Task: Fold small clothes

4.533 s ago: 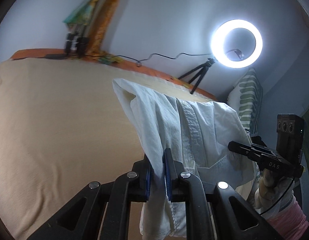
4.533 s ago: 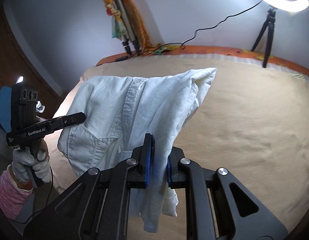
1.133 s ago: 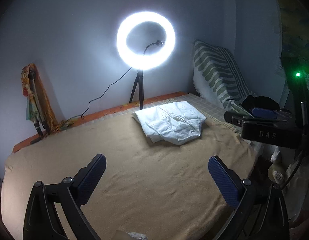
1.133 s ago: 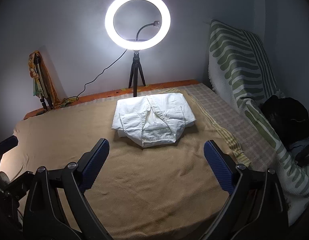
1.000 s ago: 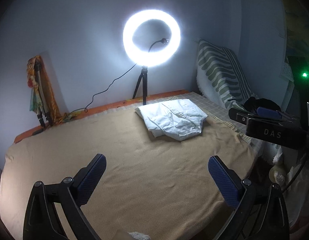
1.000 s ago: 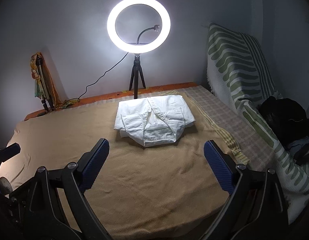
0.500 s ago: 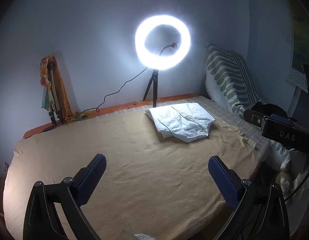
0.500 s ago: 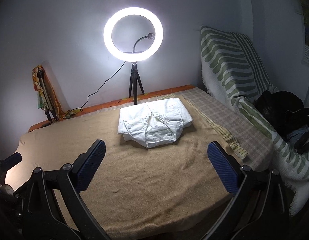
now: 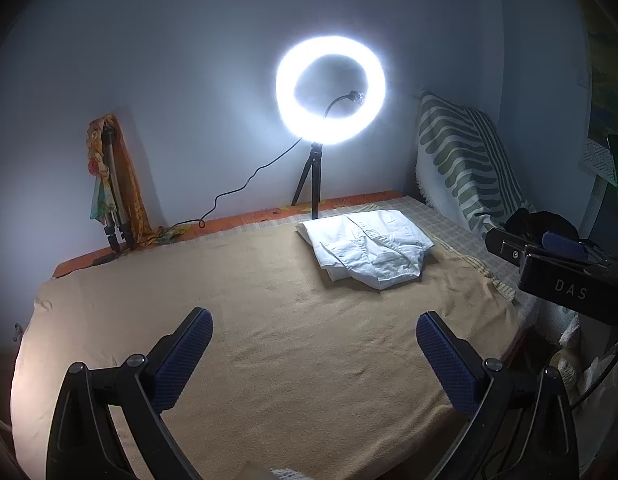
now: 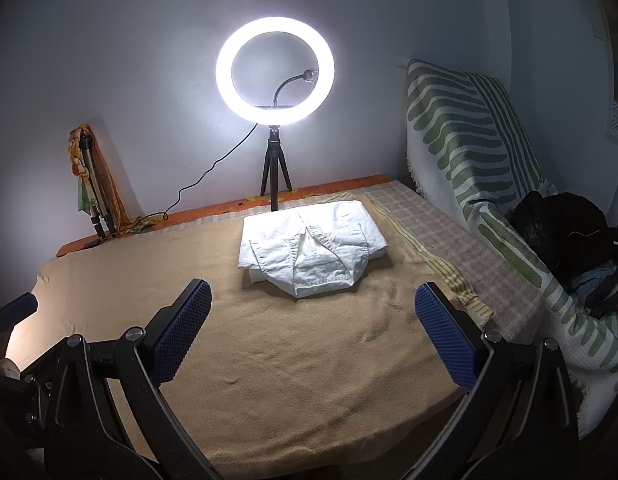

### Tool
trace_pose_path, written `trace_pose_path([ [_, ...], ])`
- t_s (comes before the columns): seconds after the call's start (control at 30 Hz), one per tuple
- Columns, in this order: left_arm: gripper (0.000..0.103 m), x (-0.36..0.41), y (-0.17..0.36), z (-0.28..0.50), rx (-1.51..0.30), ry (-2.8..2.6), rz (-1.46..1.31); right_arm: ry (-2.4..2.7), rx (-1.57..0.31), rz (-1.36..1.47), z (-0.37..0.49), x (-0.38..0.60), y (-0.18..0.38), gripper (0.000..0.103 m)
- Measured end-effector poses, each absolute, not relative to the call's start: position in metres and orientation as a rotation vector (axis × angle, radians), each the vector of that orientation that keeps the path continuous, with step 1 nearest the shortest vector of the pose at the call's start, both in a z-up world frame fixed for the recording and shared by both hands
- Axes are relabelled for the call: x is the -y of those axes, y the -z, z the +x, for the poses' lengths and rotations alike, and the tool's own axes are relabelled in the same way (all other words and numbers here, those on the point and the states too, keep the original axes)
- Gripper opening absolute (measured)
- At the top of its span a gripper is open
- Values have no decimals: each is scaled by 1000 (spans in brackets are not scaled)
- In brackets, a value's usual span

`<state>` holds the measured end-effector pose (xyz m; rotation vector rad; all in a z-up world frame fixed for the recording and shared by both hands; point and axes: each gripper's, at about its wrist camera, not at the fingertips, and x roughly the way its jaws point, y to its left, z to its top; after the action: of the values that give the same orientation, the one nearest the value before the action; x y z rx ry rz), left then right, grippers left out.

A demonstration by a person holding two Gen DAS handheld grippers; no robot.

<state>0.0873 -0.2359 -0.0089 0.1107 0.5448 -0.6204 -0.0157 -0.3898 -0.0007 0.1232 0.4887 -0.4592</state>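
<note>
A small white shirt (image 9: 369,249) lies folded in a compact bundle on the tan blanket (image 9: 269,320) at the far side of the bed; it also shows in the right wrist view (image 10: 309,254). My left gripper (image 9: 314,344) is wide open and empty, held back above the bed's near edge, well short of the shirt. My right gripper (image 10: 312,332) is also wide open and empty, a little nearer the shirt. The right gripper's body (image 9: 557,272) shows at the right of the left wrist view.
A lit ring light on a small tripod (image 10: 274,120) stands just behind the shirt. A folded tripod with a bright cloth (image 10: 91,184) leans at the back left. A green-striped cover (image 10: 477,168) and dark clothes (image 10: 569,224) lie at the right.
Both grippers, shut on the hanging shirt earlier, have let it go and are open. Over the last second both pulled slightly back from the folded shirt on the bed.
</note>
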Motion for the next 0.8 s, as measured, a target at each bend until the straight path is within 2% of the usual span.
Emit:
trace_pose_path([
  [0.8, 103, 230, 0, 82, -525, 623, 95, 422, -479, 124, -13, 389, -2, 103],
])
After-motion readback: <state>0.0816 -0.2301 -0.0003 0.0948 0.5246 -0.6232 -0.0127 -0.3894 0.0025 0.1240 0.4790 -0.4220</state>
